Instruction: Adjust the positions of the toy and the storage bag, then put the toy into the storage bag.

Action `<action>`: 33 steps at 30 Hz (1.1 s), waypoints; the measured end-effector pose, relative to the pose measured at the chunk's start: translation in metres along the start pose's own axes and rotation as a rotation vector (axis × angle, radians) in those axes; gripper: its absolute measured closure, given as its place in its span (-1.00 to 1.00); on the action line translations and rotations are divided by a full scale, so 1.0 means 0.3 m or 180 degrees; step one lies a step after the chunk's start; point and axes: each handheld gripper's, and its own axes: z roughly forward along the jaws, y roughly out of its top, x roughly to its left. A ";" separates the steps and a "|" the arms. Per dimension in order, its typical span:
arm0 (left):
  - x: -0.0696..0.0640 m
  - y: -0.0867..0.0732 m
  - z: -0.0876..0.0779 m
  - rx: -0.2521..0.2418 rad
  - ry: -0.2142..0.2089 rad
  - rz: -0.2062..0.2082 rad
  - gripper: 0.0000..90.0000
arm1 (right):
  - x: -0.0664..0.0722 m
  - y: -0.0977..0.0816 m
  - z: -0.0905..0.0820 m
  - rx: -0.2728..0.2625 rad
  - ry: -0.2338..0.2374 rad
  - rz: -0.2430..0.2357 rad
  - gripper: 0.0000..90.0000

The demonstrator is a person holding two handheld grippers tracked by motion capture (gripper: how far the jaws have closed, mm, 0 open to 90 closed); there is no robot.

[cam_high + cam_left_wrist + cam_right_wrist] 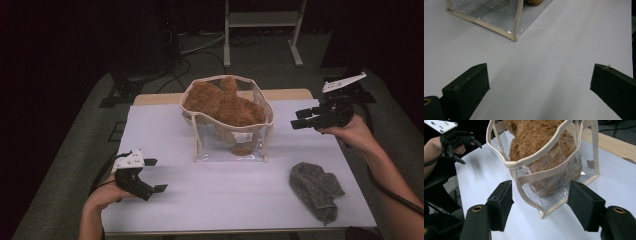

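Observation:
A clear plastic bag [227, 145] with cream trim stands upright at the middle of the white table [165, 130]. A brown plush toy [225, 102] fills it and rises above the rim. My right gripper [296, 119] hovers to the bag's right and points at it, open. In the right gripper view [540, 202] the bag's near corner [549, 202] shows between the jaws, and the pads [501, 205] do not touch it. My left gripper [157, 175] rests open near the front left, apart from the bag [496, 17], with bare table between its jaws [540, 82].
A crumpled grey cloth [315, 190] lies on the table at the front right. A wooden strip [285, 94] runs along the table's far edge. Beyond it are a dark floor with cables and a white stand [262, 20].

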 end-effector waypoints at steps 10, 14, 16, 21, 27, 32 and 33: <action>-0.010 0.015 0.010 0.0016 -0.0044 0.0061 -0.97 | 0.030 -0.065 -0.034 -0.0039 -0.0034 0.0019 -0.22; -0.010 0.022 0.015 0.0009 -0.0046 0.0068 -0.97 | 0.045 -0.086 -0.047 -0.0048 -0.0056 0.0001 -0.22; -0.012 0.025 0.014 -0.0023 -0.0035 0.0084 -0.97 | 0.052 -0.101 -0.053 -0.0093 -0.0053 0.0021 -0.22; -0.014 0.028 0.014 -0.0033 -0.0038 0.0102 -0.97 | 0.054 -0.133 -0.054 -0.0105 -0.0066 0.0078 -0.22; -0.011 0.019 0.008 -0.0072 -0.0051 0.0087 -0.97 | 0.052 -0.209 -0.041 -0.0103 -0.0062 0.0196 -0.23; -0.014 0.022 0.007 -0.0086 -0.0056 0.0096 -0.97 | 0.044 -0.258 -0.023 -0.0085 -0.0031 0.0294 -0.23; -0.014 0.022 0.006 -0.0086 -0.0052 0.0091 -0.97 | 0.044 -0.266 -0.018 -0.0076 -0.0029 0.0307 -0.23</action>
